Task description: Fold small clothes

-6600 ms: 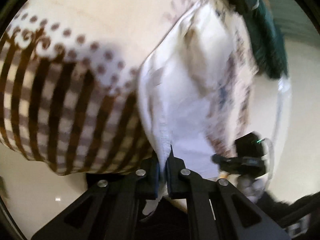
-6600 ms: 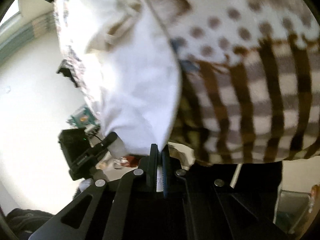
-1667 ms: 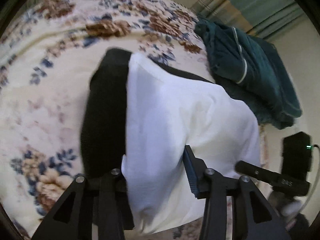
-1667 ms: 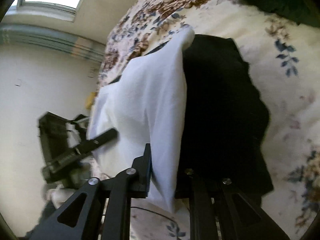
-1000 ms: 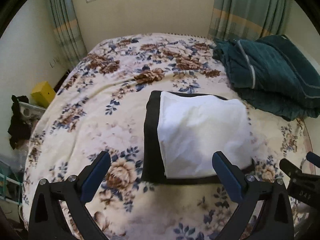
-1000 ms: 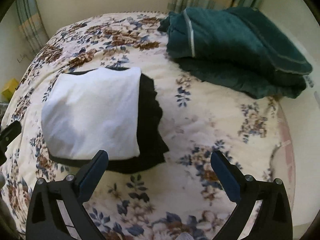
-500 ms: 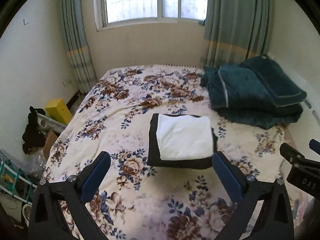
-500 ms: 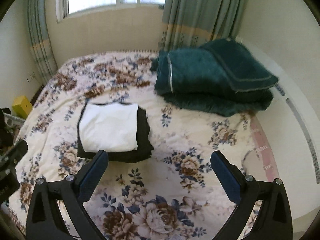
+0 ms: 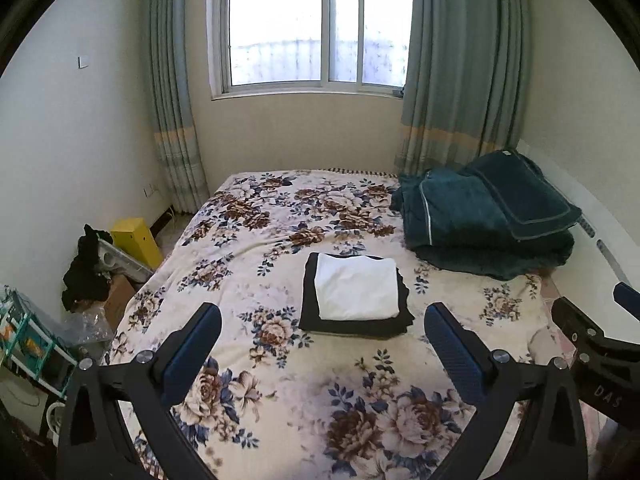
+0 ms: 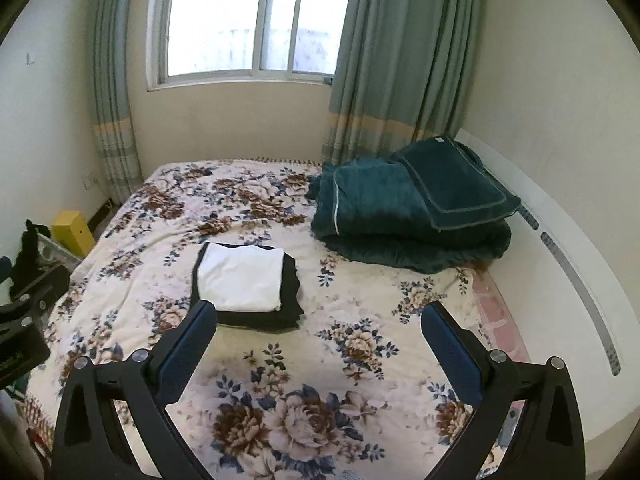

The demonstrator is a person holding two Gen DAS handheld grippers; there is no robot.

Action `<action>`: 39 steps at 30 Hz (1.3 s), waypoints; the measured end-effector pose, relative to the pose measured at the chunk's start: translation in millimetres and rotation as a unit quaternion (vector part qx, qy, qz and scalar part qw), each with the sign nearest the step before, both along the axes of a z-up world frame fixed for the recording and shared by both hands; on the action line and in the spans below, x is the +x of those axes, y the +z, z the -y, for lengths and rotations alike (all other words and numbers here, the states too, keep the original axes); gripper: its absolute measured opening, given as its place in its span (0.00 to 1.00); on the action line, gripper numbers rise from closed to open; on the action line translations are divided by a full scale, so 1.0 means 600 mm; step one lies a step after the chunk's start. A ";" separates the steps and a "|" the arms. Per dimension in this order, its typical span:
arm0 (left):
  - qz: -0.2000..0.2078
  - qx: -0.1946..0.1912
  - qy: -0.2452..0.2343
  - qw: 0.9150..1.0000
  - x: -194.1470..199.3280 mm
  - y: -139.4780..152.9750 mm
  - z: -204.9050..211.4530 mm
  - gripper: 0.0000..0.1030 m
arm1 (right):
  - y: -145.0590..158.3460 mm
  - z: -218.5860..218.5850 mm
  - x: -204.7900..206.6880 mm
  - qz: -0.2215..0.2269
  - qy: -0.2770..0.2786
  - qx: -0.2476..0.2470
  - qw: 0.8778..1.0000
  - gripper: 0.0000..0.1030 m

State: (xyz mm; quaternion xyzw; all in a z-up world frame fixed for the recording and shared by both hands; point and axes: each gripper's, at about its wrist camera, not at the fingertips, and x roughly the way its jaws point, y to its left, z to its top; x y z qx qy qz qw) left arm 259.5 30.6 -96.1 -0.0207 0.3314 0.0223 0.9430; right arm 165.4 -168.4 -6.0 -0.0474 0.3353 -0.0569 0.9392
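Both jaws wide apart, nothing between them. Left gripper [image 9: 322, 330] and right gripper [image 10: 319, 326] have pulled well back from the bed within the last second or so; earlier the pads sat right at the cloth, now the whole room shows. White folded garment [image 9: 356, 286] lies released, squared, on top of the black folded garment [image 9: 310, 300], stack in centre of the left view, left of centre in the right view [image 10: 240, 280], on the floral bedspread [image 9: 280, 392]. Judgement: this piece is done, stack finished, task at or near its end. Pose: both grippers held high, level, pointing toward the window [image 9: 312, 24], side by side. Teal blanket pile [image 9: 480, 224] at right, untouched.
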 end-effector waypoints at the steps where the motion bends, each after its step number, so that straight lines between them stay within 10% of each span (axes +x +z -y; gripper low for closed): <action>1: -0.003 0.000 0.001 1.000 -0.008 0.004 0.002 1.00 | 0.010 0.001 -0.013 0.000 0.003 0.002 1.000 1.00; 39: 0.005 0.025 0.021 0.999 -0.097 0.068 0.016 1.00 | 0.106 0.033 -0.079 0.005 0.055 0.037 0.998 1.00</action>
